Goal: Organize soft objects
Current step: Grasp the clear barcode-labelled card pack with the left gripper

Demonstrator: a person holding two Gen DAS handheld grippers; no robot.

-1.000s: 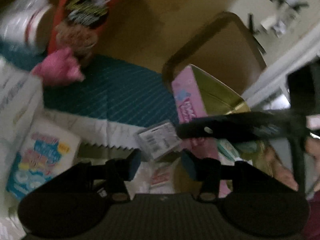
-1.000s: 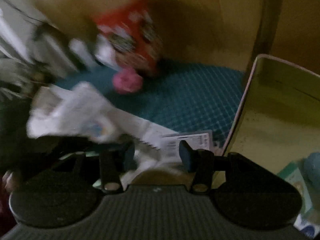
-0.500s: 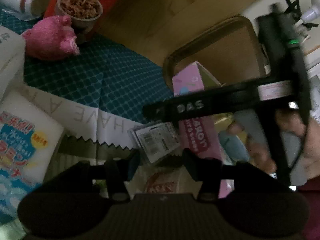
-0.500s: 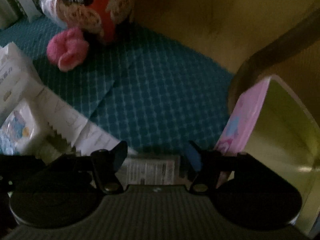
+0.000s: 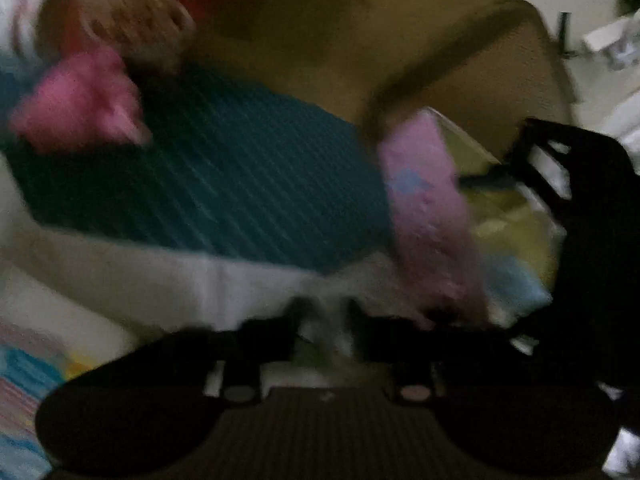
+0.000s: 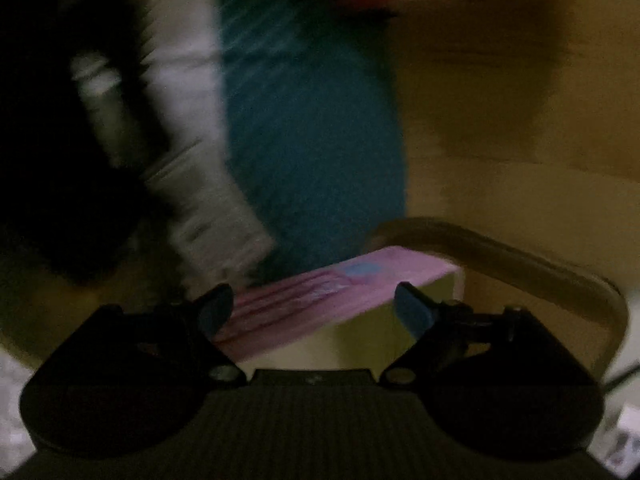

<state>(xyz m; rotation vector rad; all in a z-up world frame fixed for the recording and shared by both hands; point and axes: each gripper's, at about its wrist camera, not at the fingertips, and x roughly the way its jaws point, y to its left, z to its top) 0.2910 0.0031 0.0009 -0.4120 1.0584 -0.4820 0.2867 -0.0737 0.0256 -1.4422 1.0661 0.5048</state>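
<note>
Pink cardboard marks the box [image 6: 340,292], the container for this step; its open, yellowish inside shows at lower centre of the right wrist view and at right centre of the left wrist view [image 5: 424,200].

Left gripper [image 5: 324,320]: jaws have just been closing and now stand pressed almost together. A pale, blurred packet [image 5: 326,340] lies between the tips, low in the frame; blur hides whether the pads actually pinch it.

Right gripper [image 6: 316,312]: jaws have just been opening and stand spread wide, with nothing between them. They hang over the box's pink wall and open mouth.

Other items: pink plush [image 5: 80,108] at upper left on the teal cloth [image 5: 220,192]; a white package [image 5: 48,340] at lower left; a chair back [image 6: 520,264] behind the box.

Procedure, judged from the layout:
1. Confirm the left grip before lifting; a thin packet slips easily.
2. Carry the packet right, toward the box mouth.
3. Use the right gripper on the box wall to steady it, if needed.
4. Release only once the packet is inside the rim.

Orientation: in the left wrist view the box's long axis runs from upper centre to lower right, with the mouth facing right and up. The packet's own axis cannot be read through the blur.
</note>
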